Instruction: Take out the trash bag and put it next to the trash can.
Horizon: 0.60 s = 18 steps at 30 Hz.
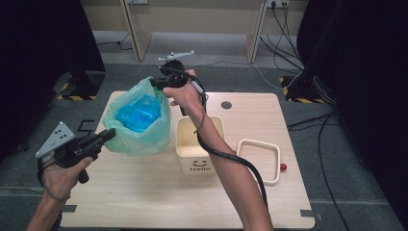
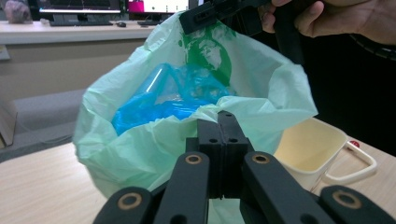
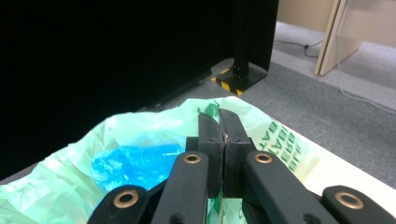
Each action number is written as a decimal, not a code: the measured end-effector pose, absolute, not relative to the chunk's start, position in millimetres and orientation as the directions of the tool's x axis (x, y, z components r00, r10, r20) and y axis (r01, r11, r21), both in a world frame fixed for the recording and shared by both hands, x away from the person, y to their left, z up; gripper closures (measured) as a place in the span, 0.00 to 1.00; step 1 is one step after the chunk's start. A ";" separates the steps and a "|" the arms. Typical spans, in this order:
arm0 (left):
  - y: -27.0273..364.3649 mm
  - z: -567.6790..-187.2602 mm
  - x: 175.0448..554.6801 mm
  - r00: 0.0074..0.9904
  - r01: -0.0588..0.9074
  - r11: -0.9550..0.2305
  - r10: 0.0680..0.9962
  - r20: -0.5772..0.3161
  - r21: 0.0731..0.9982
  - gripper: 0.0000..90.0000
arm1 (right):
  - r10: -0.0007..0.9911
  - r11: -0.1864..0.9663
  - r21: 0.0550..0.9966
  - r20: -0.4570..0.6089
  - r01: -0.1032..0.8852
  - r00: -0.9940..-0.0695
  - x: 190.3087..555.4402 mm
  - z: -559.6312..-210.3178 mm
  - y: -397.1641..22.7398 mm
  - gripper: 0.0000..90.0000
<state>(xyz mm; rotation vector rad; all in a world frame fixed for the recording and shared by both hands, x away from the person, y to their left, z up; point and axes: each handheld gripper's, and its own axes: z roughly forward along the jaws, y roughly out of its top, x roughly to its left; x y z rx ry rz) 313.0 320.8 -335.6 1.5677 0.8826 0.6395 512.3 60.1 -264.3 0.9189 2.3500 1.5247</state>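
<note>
— Looking at the counter [image 1: 144, 202], I see a pale green bag [image 1: 139, 137] standing near its far left corner, mouth held open, with crumpled blue plastic [image 1: 137, 114] inside.

— Who has hold of it?

— Both hands. The left gripper [image 1: 109, 134] has its jaws pressed together on the near rim of the bag; in the left gripper view the green film is pinched at the tips. The right gripper [image 1: 156, 83] is clamped on the far rim, up higher, so that edge is lifted.

— Anything beside it?

— A cream tub [image 1: 198, 161] with a smiley face and "Hello" on its front sits just to the right of the bag. Further right lies a cream tray [image 1: 260, 144], and a small red ball [image 1: 283, 167] rests against the tray's right edge.

— And the cable?

— The right gripper's black cable [image 1: 231, 159] trails along the person's forearm, across the tub.
</note>
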 end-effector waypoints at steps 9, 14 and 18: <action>333.8 -349.7 314.2 0.538 0.228 -0.036 0.838 -0.095 0.973 1.00 | 0.584 0.302 0.862 0.169 0.406 -0.794 517.6 -283.1 76.0 0.99; 338.2 -356.8 313.7 0.530 0.247 -0.042 0.842 -0.099 0.968 1.00 | 0.585 0.307 0.853 0.180 0.422 -0.791 519.5 -292.9 79.4 0.99; 339.1 -366.2 313.6 0.529 0.266 -0.045 0.842 -0.106 0.963 1.00 | 0.581 0.314 0.844 0.192 0.435 -0.791 519.7 -302.6 83.1 0.99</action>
